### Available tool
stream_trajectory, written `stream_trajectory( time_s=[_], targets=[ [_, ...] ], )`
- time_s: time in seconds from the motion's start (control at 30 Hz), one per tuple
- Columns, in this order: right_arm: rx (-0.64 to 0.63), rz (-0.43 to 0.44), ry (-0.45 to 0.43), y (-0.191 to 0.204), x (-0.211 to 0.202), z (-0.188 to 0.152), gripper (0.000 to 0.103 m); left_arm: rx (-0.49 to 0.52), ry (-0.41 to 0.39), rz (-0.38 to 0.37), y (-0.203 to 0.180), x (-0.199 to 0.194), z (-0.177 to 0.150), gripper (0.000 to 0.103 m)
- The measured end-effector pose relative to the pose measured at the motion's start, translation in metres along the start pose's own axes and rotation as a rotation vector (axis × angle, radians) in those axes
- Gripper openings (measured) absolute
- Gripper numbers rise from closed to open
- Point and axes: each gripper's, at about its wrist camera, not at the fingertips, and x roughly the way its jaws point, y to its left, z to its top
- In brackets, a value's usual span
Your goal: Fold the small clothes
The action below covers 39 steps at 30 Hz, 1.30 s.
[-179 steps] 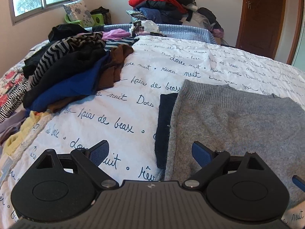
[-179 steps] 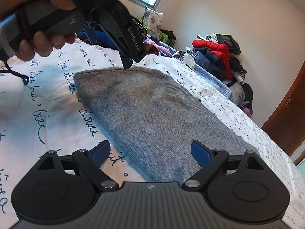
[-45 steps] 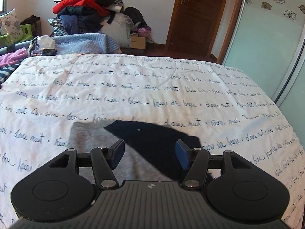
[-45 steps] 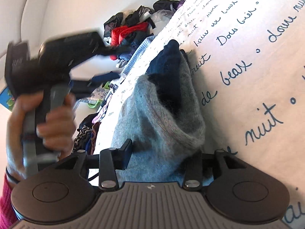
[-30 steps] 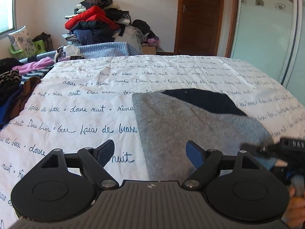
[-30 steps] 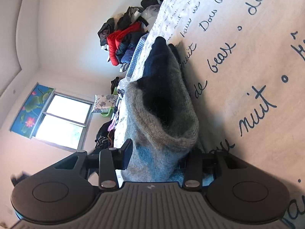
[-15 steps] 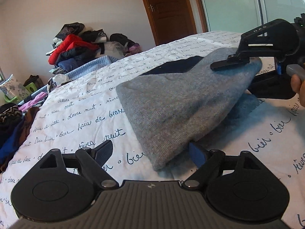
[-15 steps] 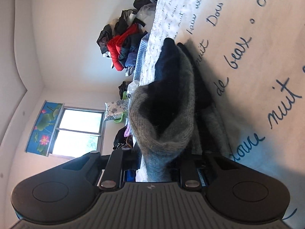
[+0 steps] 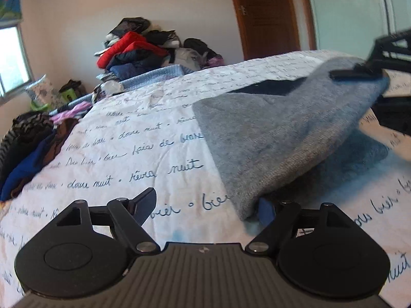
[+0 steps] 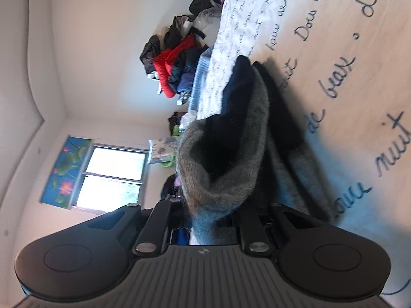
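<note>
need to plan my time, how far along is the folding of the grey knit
Done: none finished. In hand: the right gripper jaws closing on the grey knit, lifting one corner off the bedspread; left gripper open at the near corner. Left: finishing this fold, plus the clothes pile.

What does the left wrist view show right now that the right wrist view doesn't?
Left wrist only: the open left claw at the near corner of the grey sweater, the brown door, and the mixed clothes heap at the bed's left edge.
Right wrist only: the right claw closing on the sweater's edge, and the flower picture.
Both: sweater, lettered bedspread, red-topped pile, window.
</note>
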Motion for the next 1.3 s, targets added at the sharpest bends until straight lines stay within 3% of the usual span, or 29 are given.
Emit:
stream_trajectory(
  time_s=[0.1,0.27,0.4,0.47,0.6,0.73,0.87,0.97,1.1,1.3],
  targets=[
    [-0.044,-0.043,0.010,0.000,-0.001,-0.002,0.013,-0.130,0.046,-0.035,0.021,0.004,-0.001,0.082],
    [-0.036,-0.179,0.031,-0.026,-0.008,-0.003,0.016,-0.156,0.081,-0.048,0.022,0.001,-0.010,0.082],
    [-0.002,-0.178,0.042,-0.038,-0.025,-0.005,0.016,-0.210,0.110,-0.079,0.031,-0.007,-0.013,0.081],
    [-0.064,-0.209,0.039,-0.032,-0.039,-0.005,0.016,-0.214,0.109,-0.078,0.035,-0.017,-0.012,0.081],
    [-0.299,-0.304,-0.079,0.007,-0.066,-0.005,0.019,-0.199,0.064,-0.055,0.037,-0.038,0.004,0.082],
    [-0.516,-0.267,-0.081,0.053,-0.044,0.001,0.019,-0.214,0.047,-0.139,0.022,-0.032,0.035,0.086],
    [-0.552,-0.270,-0.026,0.060,-0.001,0.005,0.019,-0.232,0.051,-0.171,-0.005,-0.007,0.053,0.086],
    [-0.621,-0.393,-0.015,0.054,0.021,0.000,0.019,-0.255,0.104,-0.172,-0.020,0.015,0.056,0.087],
    [-0.613,-0.439,0.042,0.035,0.021,-0.005,0.018,-0.264,0.158,-0.159,-0.028,0.031,0.046,0.087],
    [-0.715,-0.456,-0.002,0.053,0.006,-0.021,0.024,-0.266,0.157,-0.141,-0.028,0.032,0.042,0.089]
  ],
)
